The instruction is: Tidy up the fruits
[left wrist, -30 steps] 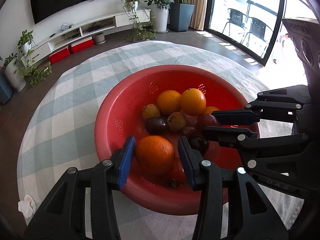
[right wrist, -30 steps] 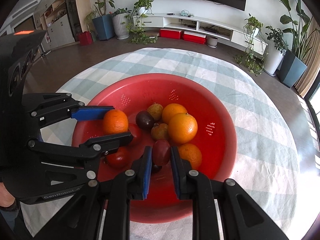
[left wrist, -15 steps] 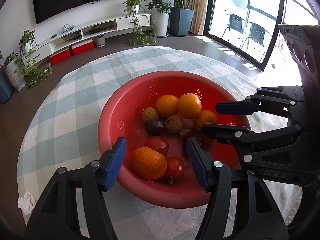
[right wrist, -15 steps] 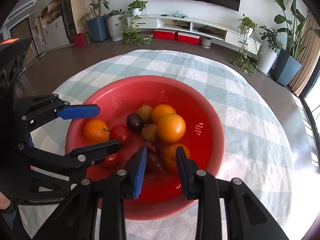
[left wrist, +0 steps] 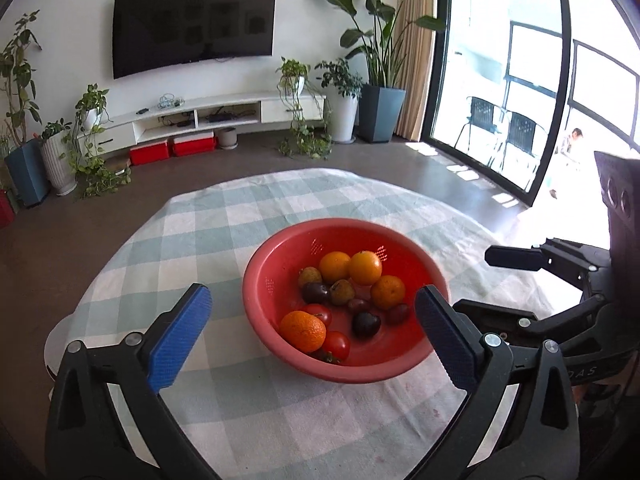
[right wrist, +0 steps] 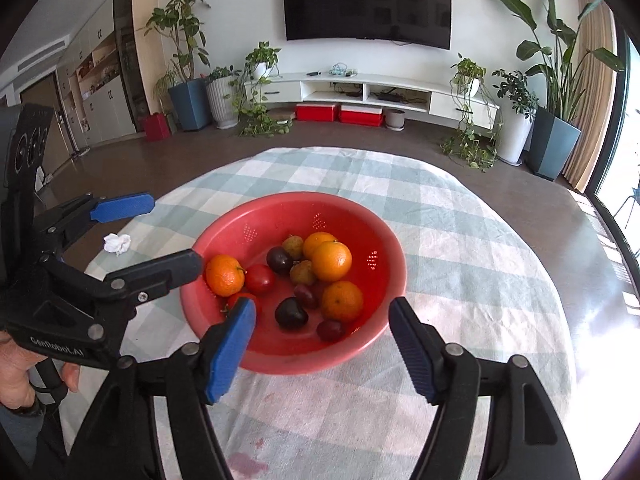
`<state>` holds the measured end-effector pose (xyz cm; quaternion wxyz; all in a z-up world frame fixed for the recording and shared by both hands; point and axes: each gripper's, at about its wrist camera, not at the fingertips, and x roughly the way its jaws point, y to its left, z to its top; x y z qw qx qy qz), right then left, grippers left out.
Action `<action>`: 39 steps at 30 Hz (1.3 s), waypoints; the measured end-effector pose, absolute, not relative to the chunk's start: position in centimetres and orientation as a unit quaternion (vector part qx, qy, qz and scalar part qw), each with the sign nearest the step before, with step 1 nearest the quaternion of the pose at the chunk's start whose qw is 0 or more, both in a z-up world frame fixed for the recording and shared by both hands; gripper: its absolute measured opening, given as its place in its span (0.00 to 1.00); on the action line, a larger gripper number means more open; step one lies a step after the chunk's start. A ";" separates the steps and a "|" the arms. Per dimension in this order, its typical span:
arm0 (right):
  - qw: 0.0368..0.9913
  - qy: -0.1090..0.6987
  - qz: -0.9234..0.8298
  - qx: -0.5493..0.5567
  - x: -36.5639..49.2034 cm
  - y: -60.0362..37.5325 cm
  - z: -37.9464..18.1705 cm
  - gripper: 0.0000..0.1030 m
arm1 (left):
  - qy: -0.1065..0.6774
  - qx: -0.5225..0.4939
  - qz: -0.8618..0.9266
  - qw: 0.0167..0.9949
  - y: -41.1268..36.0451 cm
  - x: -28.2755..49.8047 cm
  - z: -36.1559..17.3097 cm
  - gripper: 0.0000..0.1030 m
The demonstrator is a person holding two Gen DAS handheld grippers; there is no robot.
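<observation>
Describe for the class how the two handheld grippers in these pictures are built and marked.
Both are black plastic scissor-style frames joined by silver rivets. The left gripper has ribbed blue pads on its fingers, and so does the right gripper. White lettering marks the left gripper's body, seen from the right wrist view. No cables show.

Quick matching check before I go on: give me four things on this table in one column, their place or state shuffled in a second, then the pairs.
1. left claw
2. white tissue
3. red bowl
4. pink stain

A. holds the fruit
B. on the cloth, nearer the camera than the bowl
C. open, gripping nothing
D. crumpled by the table edge, apart from the bowl

Pairs: 1-C, 2-D, 3-A, 4-B. The left claw's jaws have just been opening.
</observation>
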<state>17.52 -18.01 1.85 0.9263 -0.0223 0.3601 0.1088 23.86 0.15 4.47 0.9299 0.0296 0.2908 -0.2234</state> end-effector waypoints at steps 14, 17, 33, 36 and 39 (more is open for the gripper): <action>0.990 0.133 0.044 0.016 2.3 -21.4 9.9 1.00 | 0.167 -0.014 -0.137 0.976 2.4 4.1 9.1 1.00; 0.997 0.065 0.027 0.033 -1.3 -22.0 11.9 1.00 | 0.104 0.011 -0.044 0.994 1.6 -0.1 11.4 1.00; 0.999 -0.014 -0.017 0.043 -10.0 -23.3 14.0 1.00 | 0.151 0.014 -0.024 0.988 -0.6 -8.3 11.8 1.00; 0.998 0.035 -0.022 0.050 -8.6 -23.2 11.8 1.00 | 0.193 0.012 -0.029 0.981 -0.6 -7.6 10.2 1.00; 0.994 0.090 -0.029 0.049 -6.7 -22.7 9.4 1.00 | 0.240 -0.005 -0.035 0.970 -0.2 -6.3 8.3 1.00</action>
